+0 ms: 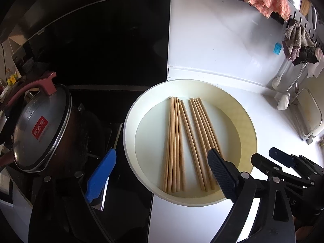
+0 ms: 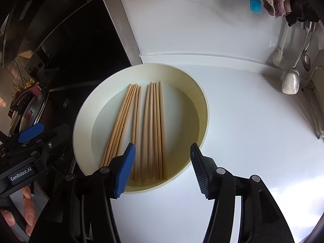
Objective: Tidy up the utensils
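- The chopsticks lie in two loose bundles, side by side with a narrow gap between them, inside a cream round tray.
- The tray sits on the white desk, its left rim at the desk's left edge, where the black stove begins.
- The tray's far rim is near the desk's back edge, below the white wall.
- The left tongs hover wide apart over the tray's near left side, gripping nothing.
- The right tongs stand partly spread above the near ends of the right bundle, empty.
- A lidded pot stands on the stove, left of the tray.
- Open desk stretches right of the tray toward hanging ladles.
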### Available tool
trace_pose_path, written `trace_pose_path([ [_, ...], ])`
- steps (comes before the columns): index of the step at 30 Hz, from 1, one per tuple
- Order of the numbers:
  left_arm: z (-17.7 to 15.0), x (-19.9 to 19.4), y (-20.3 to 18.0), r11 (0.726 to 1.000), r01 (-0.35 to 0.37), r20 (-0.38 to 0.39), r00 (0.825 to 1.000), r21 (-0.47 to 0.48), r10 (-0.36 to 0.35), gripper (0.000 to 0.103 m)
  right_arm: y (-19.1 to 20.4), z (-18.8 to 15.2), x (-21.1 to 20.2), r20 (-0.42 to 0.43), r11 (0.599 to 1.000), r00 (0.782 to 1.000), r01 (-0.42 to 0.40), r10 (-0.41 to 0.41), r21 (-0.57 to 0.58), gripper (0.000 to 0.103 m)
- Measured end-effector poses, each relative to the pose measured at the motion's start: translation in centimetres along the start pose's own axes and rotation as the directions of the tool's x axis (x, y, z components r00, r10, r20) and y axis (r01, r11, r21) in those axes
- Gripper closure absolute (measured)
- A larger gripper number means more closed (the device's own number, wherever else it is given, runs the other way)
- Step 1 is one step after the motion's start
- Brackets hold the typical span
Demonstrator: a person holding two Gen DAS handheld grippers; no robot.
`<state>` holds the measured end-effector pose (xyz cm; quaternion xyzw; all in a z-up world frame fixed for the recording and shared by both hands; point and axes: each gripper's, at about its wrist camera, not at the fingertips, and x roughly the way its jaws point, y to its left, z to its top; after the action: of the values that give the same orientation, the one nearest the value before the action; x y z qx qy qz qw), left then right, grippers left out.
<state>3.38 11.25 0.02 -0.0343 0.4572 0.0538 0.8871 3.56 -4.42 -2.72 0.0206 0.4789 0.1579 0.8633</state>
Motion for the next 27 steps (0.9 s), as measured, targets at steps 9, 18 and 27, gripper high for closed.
trace_pose_path([
  [9, 0.0, -0.6, -0.2, 1.0, -0.01, 0.004, 1.0, -0.011, 0.01, 0.011, -0.3, -0.2, -0.7, -0.002, 1.0, 1.0, 0.005, -0.005, -0.006, 0.047],
  [18, 0.1, -1.1, -0.2, 1.0, -0.018, 0.01, 1.0, -0.017, 0.018, 0.01, -0.2, -0.3, -1.0, -0.002, 1.0, 1.0, 0.005, -0.005, -0.006, 0.046],
  [27, 0.2, -1.4, -0.2, 0.999, -0.038, 0.001, 0.999, -0.027, 0.038, 0.007, -0.4, -0.3, -1.3, -0.002, 1.0, 1.0, -0.001, 0.001, -0.002, 0.046],
])
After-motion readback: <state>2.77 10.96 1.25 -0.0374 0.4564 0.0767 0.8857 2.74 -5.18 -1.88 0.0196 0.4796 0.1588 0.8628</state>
